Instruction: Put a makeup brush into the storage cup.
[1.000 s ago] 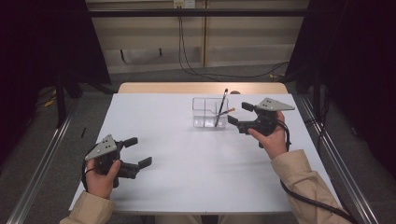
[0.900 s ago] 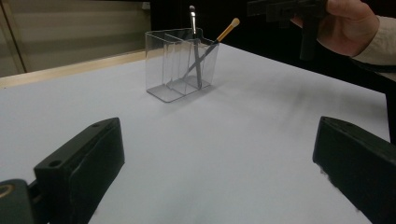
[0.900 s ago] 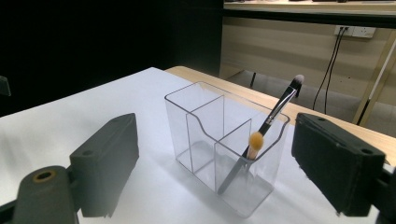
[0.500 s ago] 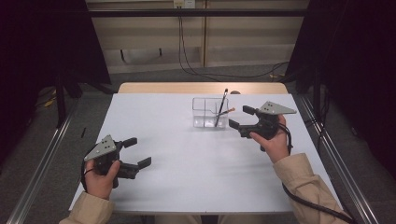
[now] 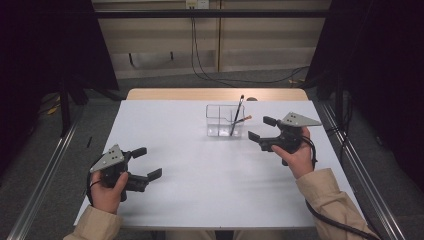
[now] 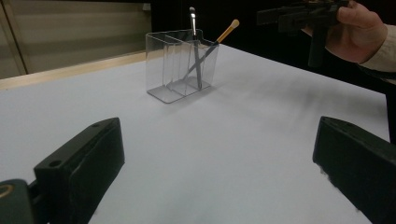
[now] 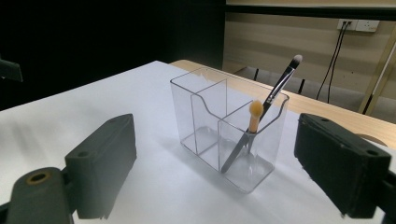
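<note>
Brushes, one black-handled brush (image 5: 236, 114) and one tan-tipped brush (image 5: 241, 120), lean in the clear plastic divided holder (image 5: 220, 121) near the white worktop's (image 5: 210, 175) far edge. Just right of it, the right gripper (image 5: 262, 128) hovers, fingers apart, empty. The left gripper (image 5: 146, 162) waits near the front left corner, fingers apart.

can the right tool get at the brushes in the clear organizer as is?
Probably yes. The right tool is open beside the clear plastic organizer, facing it with bare white table between. The black-handled brush and tan-tipped brush stick out above the rim.
</note>
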